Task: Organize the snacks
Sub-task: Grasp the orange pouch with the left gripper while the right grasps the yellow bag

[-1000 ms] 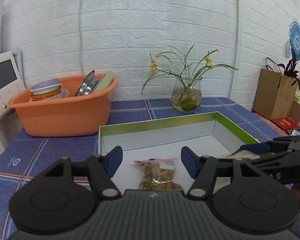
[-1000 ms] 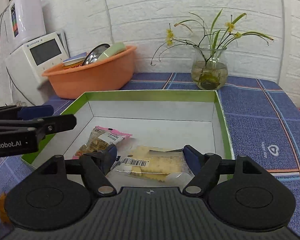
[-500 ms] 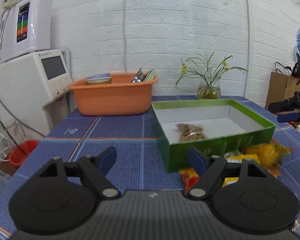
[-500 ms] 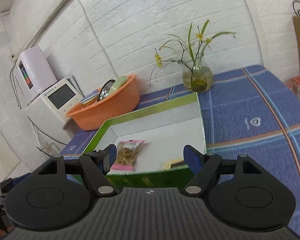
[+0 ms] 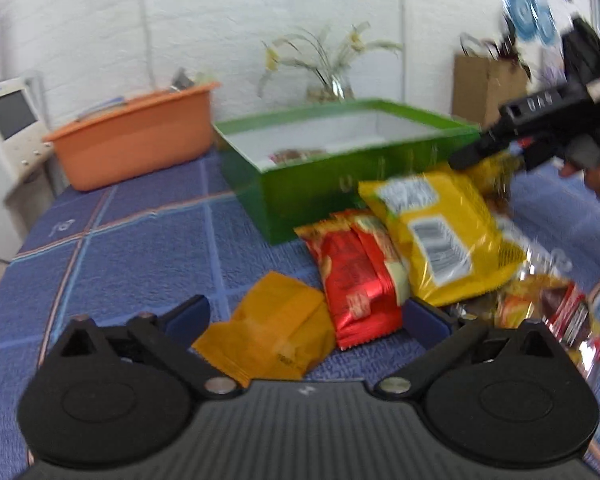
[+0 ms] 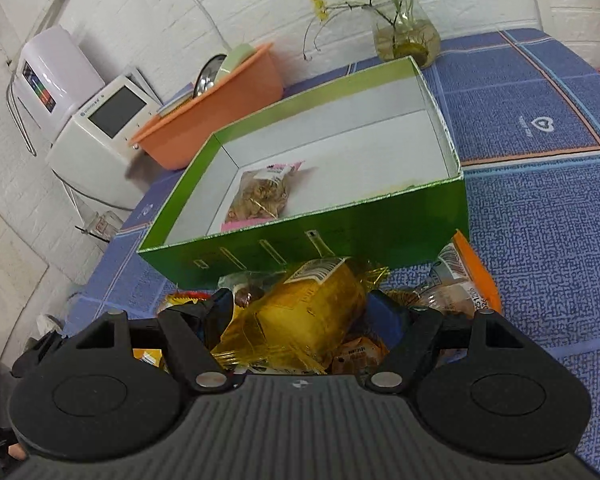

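Observation:
A green box [image 6: 380,240] with a white inside holds a clear bag of brown snacks with a pink label [image 6: 264,196]. Loose packets lie piled in front of it. My left gripper [image 5: 306,316] hangs low over an orange packet [image 5: 268,332] and a red packet [image 5: 356,276]. Its jaws are opening wide and its pads touch neither packet. A large yellow bag [image 5: 440,232] lies to the right of them. My right gripper [image 6: 302,308] is open over the pile, with a yellow cellophane bag [image 6: 304,320] between its fingers. The left wrist view is blurred.
An orange basin [image 6: 220,100] with dishes and a white appliance [image 6: 96,128] stand at the back left. A glass vase with flowers [image 6: 406,36] is behind the box. A brown paper bag [image 5: 488,84] stands at the far right. A blue checked cloth [image 6: 540,208] covers the table.
Both grippers have pulled back out of the green box and come down over the pile in front of it. The left jaws have spread wider. A cracker packet stayed in the box.

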Demonstrator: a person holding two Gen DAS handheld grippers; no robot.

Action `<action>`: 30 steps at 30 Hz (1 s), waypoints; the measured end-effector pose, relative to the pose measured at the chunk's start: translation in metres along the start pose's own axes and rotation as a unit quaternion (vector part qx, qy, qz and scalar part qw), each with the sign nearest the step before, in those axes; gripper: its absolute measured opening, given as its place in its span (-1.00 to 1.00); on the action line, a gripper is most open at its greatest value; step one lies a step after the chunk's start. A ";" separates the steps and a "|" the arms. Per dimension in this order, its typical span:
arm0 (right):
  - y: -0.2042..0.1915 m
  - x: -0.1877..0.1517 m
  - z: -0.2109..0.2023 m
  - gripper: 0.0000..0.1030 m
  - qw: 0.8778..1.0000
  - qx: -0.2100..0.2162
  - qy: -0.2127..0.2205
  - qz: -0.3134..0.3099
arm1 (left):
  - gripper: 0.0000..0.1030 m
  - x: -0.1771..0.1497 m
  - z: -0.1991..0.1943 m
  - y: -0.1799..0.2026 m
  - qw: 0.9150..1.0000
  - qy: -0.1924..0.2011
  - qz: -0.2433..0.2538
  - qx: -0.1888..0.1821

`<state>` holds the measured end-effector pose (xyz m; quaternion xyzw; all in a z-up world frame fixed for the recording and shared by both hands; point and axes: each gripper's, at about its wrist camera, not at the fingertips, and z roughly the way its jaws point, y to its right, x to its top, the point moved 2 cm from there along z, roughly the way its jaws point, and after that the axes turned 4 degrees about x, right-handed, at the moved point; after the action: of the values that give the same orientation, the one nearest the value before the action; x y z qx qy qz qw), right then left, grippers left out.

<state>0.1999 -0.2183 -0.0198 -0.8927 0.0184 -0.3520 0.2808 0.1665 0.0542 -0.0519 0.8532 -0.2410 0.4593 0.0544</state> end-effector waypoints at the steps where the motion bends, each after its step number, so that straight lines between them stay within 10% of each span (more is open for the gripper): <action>1: 0.000 -0.001 0.002 1.00 1.000 0.001 -0.004 -0.001 | 0.99 -0.001 0.005 0.001 1.000 -0.009 0.009 0.002; 8: 0.000 -0.009 -0.005 0.83 1.000 0.002 -0.002 -0.024 | 0.83 -0.009 -0.003 0.000 0.999 -0.009 0.026 -0.024; 12: 0.006 -0.016 -0.018 0.63 1.000 0.010 0.009 -0.004 | 0.01 -0.019 -0.019 0.000 1.000 -0.013 0.026 -0.008; 15: 0.009 -0.022 -0.028 0.57 1.000 0.013 0.022 0.013 | -0.10 -0.023 -0.024 -0.005 1.000 -0.025 -0.009 0.005; 18: 0.005 -0.028 -0.038 0.56 0.999 0.016 0.040 0.004 | 0.01 -0.026 -0.025 0.000 0.999 -0.018 -0.011 0.027; 20: 0.000 -0.030 -0.042 0.56 0.999 0.025 0.047 -0.007 | 0.61 -0.026 -0.026 0.010 0.998 0.002 0.043 0.048; 25: -0.007 -0.029 -0.054 0.56 0.996 0.033 0.074 -0.029 | 0.99 -0.025 -0.023 0.036 0.972 0.058 0.205 0.097; 30: -0.009 -0.032 -0.066 0.56 0.994 0.040 0.095 -0.026 | 0.72 0.000 0.003 0.001 0.996 -0.016 0.084 -0.011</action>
<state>0.1321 -0.2356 0.0040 -0.8435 0.0079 -0.4430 0.3036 0.1681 0.0522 -0.0540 0.8364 -0.3179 0.4460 0.0207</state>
